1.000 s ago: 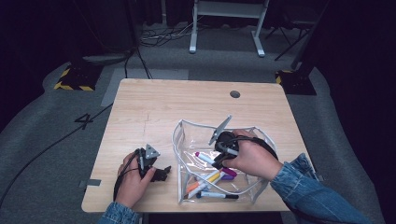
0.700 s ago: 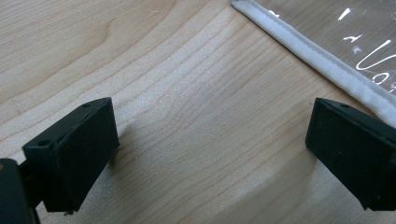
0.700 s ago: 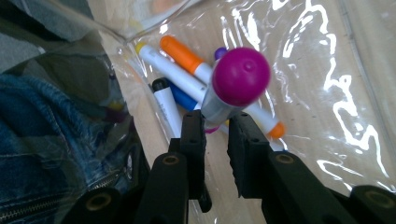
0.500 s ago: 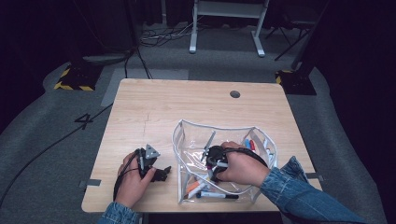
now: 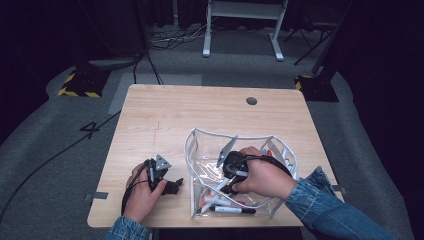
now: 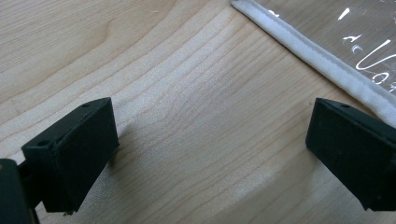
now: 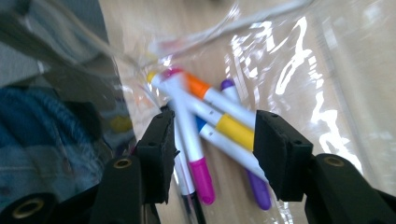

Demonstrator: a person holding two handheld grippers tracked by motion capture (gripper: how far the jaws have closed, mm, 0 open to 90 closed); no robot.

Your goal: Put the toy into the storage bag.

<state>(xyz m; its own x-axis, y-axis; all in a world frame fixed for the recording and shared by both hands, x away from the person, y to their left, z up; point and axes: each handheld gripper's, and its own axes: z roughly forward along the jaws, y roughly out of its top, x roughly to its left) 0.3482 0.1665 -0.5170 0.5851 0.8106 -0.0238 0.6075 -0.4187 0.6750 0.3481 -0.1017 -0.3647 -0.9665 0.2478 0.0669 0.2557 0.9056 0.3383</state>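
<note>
A clear pouch (image 5: pixel 220 134) with white trim stands open on the wooden table (image 5: pixel 165 115). Several coloured markers (image 5: pixel 220 200) lie in its near end. My right gripper (image 5: pixel 222 186) reaches down inside the pouch. In the right gripper view its jaws have just been opening. My right gripper (image 7: pixel 212 123) now stands open over a pink-capped marker (image 7: pixel 201 173) and a yellow-banded marker (image 7: pixel 233 130), and neither pad presses on them. My left gripper (image 5: pixel 175 185) rests on the table just left of the pouch, open (image 6: pixel 210 140) and empty, with the pouch's trim (image 6: pixel 308 60) ahead.
A black marker (image 5: pixel 235 210) lies along the pouch's near wall. A round cable hole (image 5: pixel 251 100) sits near the table's far edge. The pouch's crinkled plastic wall (image 7: pixel 70 56) crowds the right gripper's left side. Bare wood stretches across the far left.
My right hand has shifted left and lower into the pouch, toward the markers. The left hand and its gripper have stayed where they were.
</note>
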